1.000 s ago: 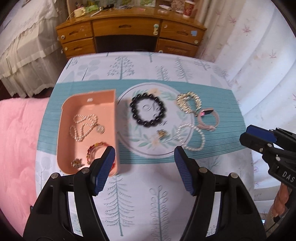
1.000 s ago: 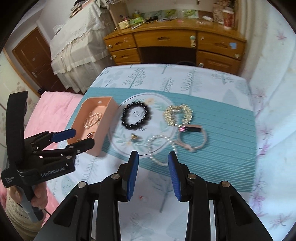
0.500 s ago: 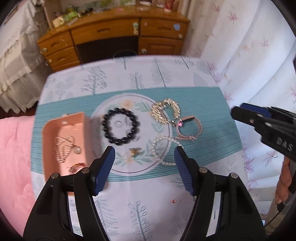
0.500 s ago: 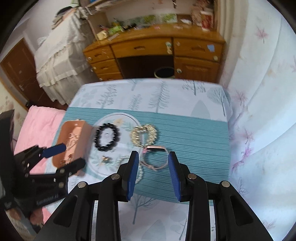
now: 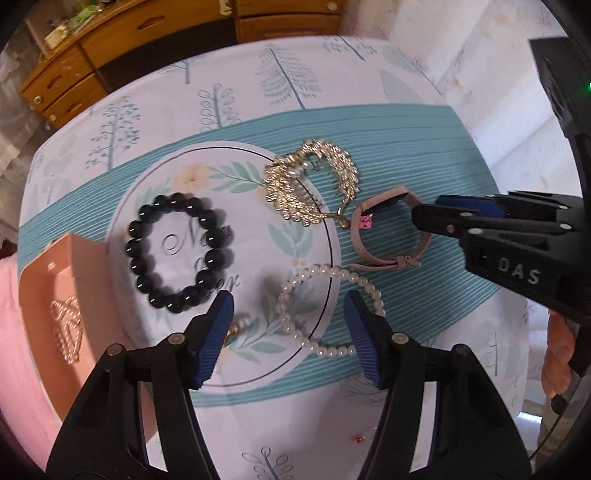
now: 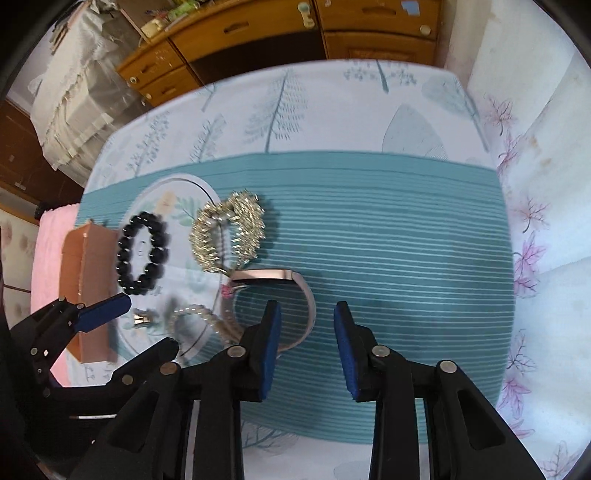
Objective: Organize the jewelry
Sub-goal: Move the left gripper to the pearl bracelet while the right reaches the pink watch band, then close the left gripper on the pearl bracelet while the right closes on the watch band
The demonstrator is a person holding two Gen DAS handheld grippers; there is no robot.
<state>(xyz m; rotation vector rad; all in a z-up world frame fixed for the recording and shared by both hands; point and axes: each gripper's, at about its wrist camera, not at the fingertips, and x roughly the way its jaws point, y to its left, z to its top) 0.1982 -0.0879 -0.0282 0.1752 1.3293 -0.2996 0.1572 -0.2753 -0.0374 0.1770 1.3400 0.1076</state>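
Observation:
On a round floral plate (image 5: 221,166) lie a black bead bracelet (image 5: 181,254), a gold spiky piece (image 5: 314,184) and a small gold earring (image 5: 236,326). A pearl bracelet (image 5: 328,273) hangs over the plate's rim. My left gripper (image 5: 288,314) hovers over it, jaws closing, with the pearls between the pads but untouched. A pink strap bracelet (image 6: 266,275) lies on the teal band. My right gripper (image 6: 306,317) is low over it and closing, the strap's right arc between its pads, free of them. A pink box (image 5: 48,295) at the left holds a pearl chain (image 5: 68,332).
A wooden desk with drawers (image 6: 240,33) stands beyond the table's far edge. Pink bedding (image 5: 14,350) lies to the left and a white flowered curtain (image 6: 546,184) to the right. A tiny red bead (image 5: 360,438) lies on the cloth near the front. A hand (image 5: 557,358) holds the right gripper.
Both grippers came down close to the table and shifted right. The left went from the pink box to the pearl bracelet, the right to the pink strap. Both pairs of jaws narrowed.

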